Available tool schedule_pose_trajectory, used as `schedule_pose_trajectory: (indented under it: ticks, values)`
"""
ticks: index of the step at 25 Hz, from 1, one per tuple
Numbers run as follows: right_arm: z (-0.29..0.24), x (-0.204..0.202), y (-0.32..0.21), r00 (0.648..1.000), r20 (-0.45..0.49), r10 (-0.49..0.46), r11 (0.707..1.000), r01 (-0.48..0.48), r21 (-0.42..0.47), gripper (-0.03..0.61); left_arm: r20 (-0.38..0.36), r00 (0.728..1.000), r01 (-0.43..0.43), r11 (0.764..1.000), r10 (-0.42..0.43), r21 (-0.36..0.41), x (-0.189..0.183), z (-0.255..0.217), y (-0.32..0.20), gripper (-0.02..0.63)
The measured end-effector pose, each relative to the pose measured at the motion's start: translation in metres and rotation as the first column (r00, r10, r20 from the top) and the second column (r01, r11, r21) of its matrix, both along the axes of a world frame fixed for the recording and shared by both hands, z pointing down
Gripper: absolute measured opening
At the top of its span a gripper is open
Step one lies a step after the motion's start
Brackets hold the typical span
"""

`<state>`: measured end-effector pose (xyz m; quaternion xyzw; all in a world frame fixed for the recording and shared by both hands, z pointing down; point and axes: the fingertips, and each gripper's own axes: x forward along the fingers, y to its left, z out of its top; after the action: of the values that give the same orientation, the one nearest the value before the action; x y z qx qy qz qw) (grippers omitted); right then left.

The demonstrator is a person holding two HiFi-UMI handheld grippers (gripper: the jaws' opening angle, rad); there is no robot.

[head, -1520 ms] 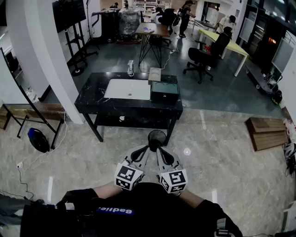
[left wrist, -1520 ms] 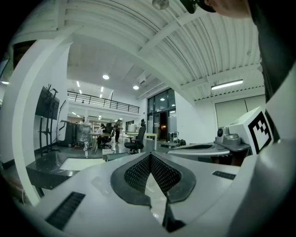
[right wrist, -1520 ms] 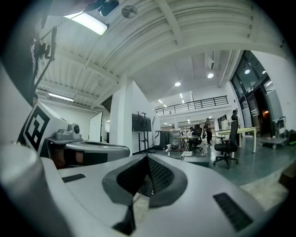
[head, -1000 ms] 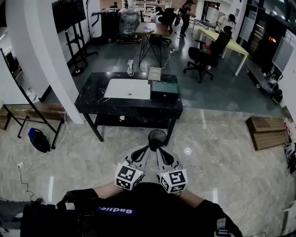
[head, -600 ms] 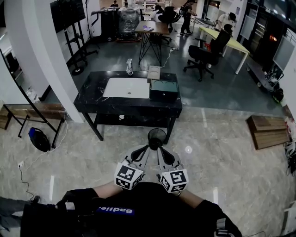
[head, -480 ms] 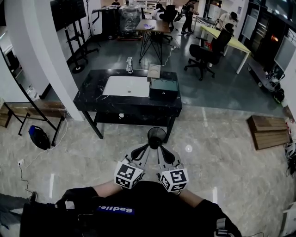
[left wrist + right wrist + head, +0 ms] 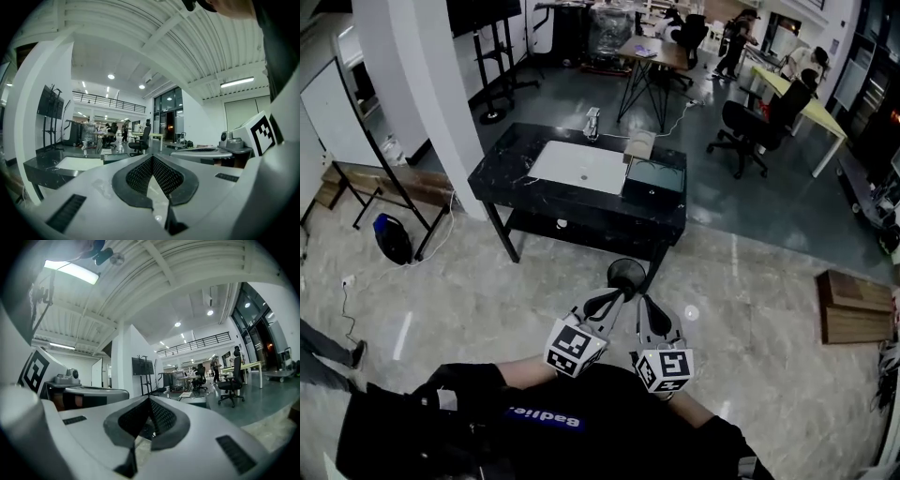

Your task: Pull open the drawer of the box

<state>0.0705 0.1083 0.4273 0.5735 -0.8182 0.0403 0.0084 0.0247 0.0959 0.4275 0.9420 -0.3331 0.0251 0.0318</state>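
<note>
Box: on the black counter, at its right end, well apart from both tools I hold.
Left hand-held gripper: jaws pressed together, nothing between them.
Right hand-held gripper: jaws pressed together, empty, just beside the left.

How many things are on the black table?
4: white mat in the middle, dark box at right, pale item behind the box, small upright object at the far edge. Others may be hidden.
</note>
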Motion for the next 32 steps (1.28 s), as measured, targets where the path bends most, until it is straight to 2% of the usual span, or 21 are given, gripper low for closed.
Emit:
schedule_pose_trajectory:
  ticks: [9, 15, 18, 24, 32]
  values:
    - [0.011, 0.024, -0.028, 0.999, 0.011, -0.041, 0.999, 0.041, -0.017, 0.000, 0.007, 0.999, 0.049, 0.999, -0.049, -0.022, 0.023, 0.009, -0.022, -0.008]
    - [0.021, 0.009, -0.072, 0.999, -0.003, -0.050, 0.998, 0.050, -0.031, 0.000, -0.002, 0.999, 0.036, 0.999, -0.036, -0.030, 0.014, 0.017, -0.065, -0.008]
    - [0.021, -0.002, -0.107, 0.999, -0.010, -0.033, 0.999, 0.033, -0.026, 0.000, -0.001, 1.000, 0.023, 1.000, -0.023, -0.014, 0.003, 0.015, -0.102, -0.008]
    - [0.011, -0.031, -0.188, 0.999, -0.015, 0.029, 0.999, -0.030, -0.012, 0.000, 0.011, 1.000, -0.005, 0.996, 0.004, 0.084, -0.031, -0.008, -0.182, -0.008]
    - [0.012, -0.071, -0.267, 0.994, -0.025, 0.110, 0.993, -0.111, -0.037, 0.000, 0.020, 0.997, -0.074, 0.995, 0.072, 0.073, -0.073, -0.001, -0.266, -0.008]
